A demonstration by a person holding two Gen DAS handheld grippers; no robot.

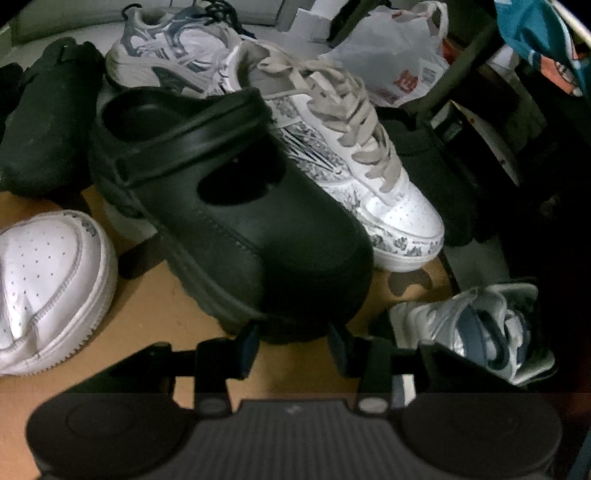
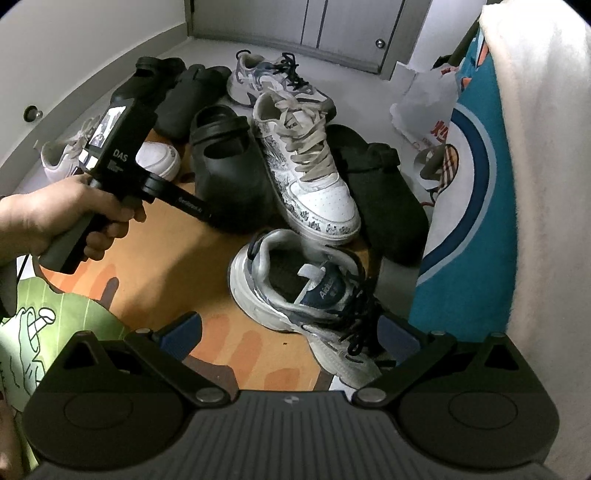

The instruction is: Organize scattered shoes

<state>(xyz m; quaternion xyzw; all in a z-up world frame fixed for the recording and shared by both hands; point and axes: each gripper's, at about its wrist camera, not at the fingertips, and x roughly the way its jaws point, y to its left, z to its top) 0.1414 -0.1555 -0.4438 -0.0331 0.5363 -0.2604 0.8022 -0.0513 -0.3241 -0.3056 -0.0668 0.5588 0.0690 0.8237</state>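
My left gripper (image 1: 293, 343) is shut on the toe of a black clog (image 1: 236, 206), which sits beside a white patterned sneaker (image 1: 332, 147). In the right wrist view the clog (image 2: 225, 162) stands on the orange mat with the left gripper at its front. My right gripper (image 2: 291, 332) is open, its fingers to either side of a grey-and-blue running shoe (image 2: 306, 291) lying on its side. Its mate (image 2: 273, 81) stands at the back. A second white sneaker (image 1: 48, 284) lies at the left.
Black slippers (image 2: 173, 92) lie at the back left and another black clog (image 2: 384, 192) at the right. A white plastic bag (image 2: 424, 107) sits by grey cabinet doors (image 2: 314, 29). A teal patterned cloth (image 2: 469, 184) hangs at the right.
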